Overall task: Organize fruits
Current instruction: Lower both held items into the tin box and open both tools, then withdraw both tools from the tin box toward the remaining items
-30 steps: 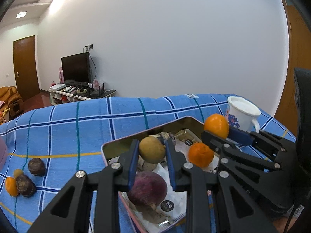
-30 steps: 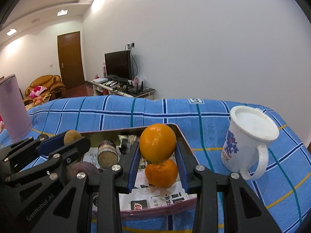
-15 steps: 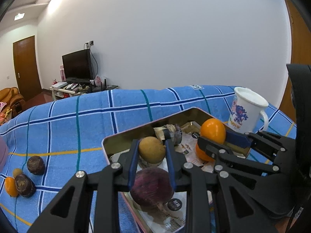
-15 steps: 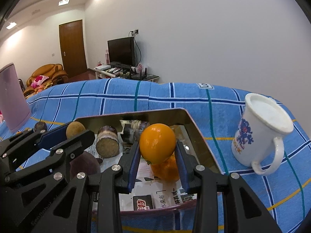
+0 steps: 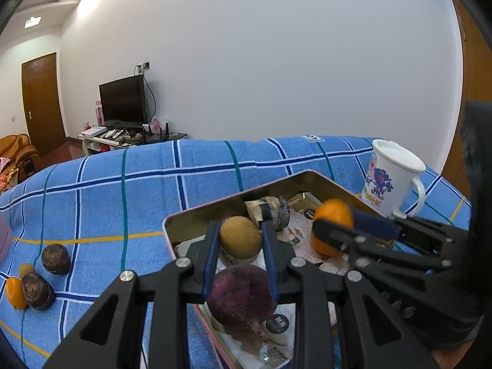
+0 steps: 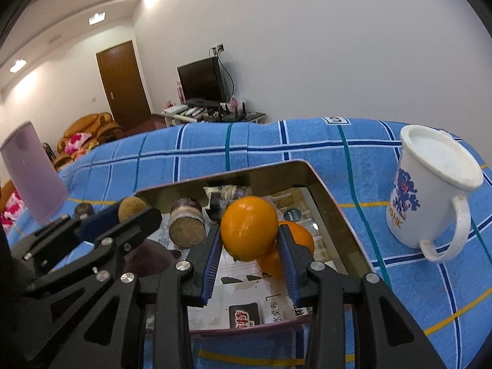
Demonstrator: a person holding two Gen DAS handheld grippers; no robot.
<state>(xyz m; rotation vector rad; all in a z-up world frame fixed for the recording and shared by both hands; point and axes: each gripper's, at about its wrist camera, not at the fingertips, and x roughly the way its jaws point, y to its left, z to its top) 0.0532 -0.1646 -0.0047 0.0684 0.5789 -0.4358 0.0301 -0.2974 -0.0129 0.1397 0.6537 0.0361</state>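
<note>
A gold metal tray [image 5: 215, 206] lined with printed paper lies on the blue checked cloth. My left gripper [image 5: 239, 227] is shut on a tan round fruit [image 5: 240, 241] low over the tray's near left corner, just behind a purple fruit [image 5: 241, 295]. My right gripper [image 6: 249, 230] holds an orange [image 6: 249, 227] between its blue pads, and its jaws are opening. That orange sits low in the tray against a second orange [image 6: 299, 236]. A cut brown stub [image 6: 187, 224] and a wrapped piece [image 6: 227, 193] lie further back in the tray.
A white mug [image 6: 430, 190] with a blue print stands right of the tray. A pink cup [image 6: 33, 169] stands at the left. Two dark fruits [image 5: 55, 258] and a small orange [image 5: 13, 292] lie loose on the cloth at the left.
Both grippers have tipped down and come lower over the tray. The orange in the right gripper has sunk from above the second orange to rest beside it.
</note>
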